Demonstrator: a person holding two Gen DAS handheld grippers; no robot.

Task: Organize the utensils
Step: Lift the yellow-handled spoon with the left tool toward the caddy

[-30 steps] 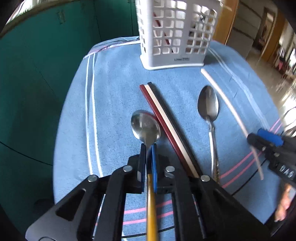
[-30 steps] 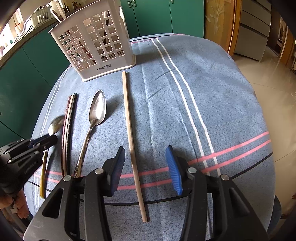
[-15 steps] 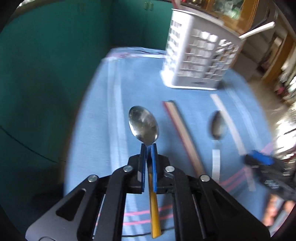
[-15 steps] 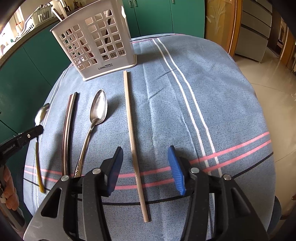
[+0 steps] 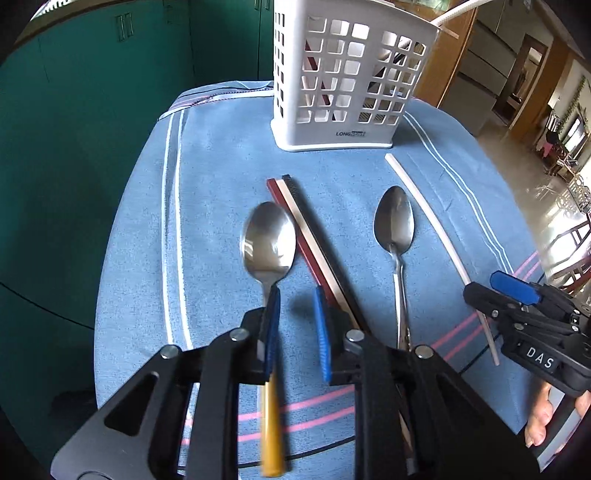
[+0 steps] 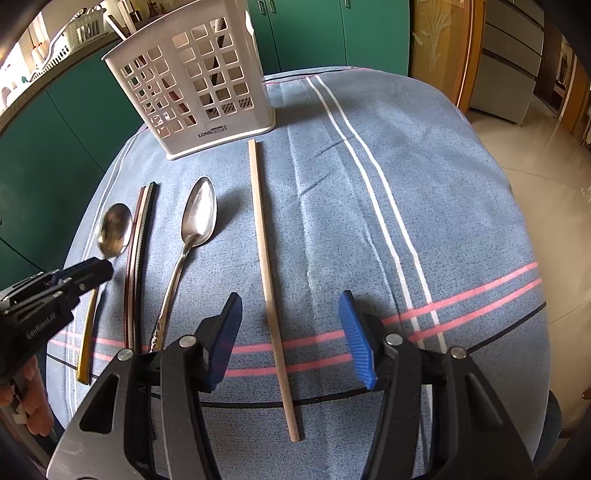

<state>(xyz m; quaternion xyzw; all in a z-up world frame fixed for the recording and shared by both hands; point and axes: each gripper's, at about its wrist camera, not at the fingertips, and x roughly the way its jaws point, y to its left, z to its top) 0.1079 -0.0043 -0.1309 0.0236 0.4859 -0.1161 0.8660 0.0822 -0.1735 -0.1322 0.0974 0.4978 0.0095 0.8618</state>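
Nearest our left hand, the left tongs (image 5: 295, 317) have just been opening: their blue pads now stand apart, and the yellow-handled spoon (image 5: 269, 242) runs along the inner face of the left pad, its handle blurred, no longer pinched from both sides. Whether it already rests on the cloth we cannot tell. Nearest our right hand, the right tongs (image 6: 291, 332) have also been widening and stand well apart over the near end of the pale chopstick (image 6: 266, 273), which lies on the blue striped cloth (image 6: 369, 221) covering the bench; the pads do not touch it. Left of that chopstick we see the steel spoon (image 6: 192, 236), bowl pointing away, then a bundle of dark and red chopsticks (image 6: 138, 258) lying side by side, then the yellow-handled spoon at the left edge. Farther back, just beyond the tips of these utensils, the white utensil holder (image 6: 199, 96) stands upright, with a few chopsticks already inside. Green cabinet doors (image 6: 306, 29) close the background.
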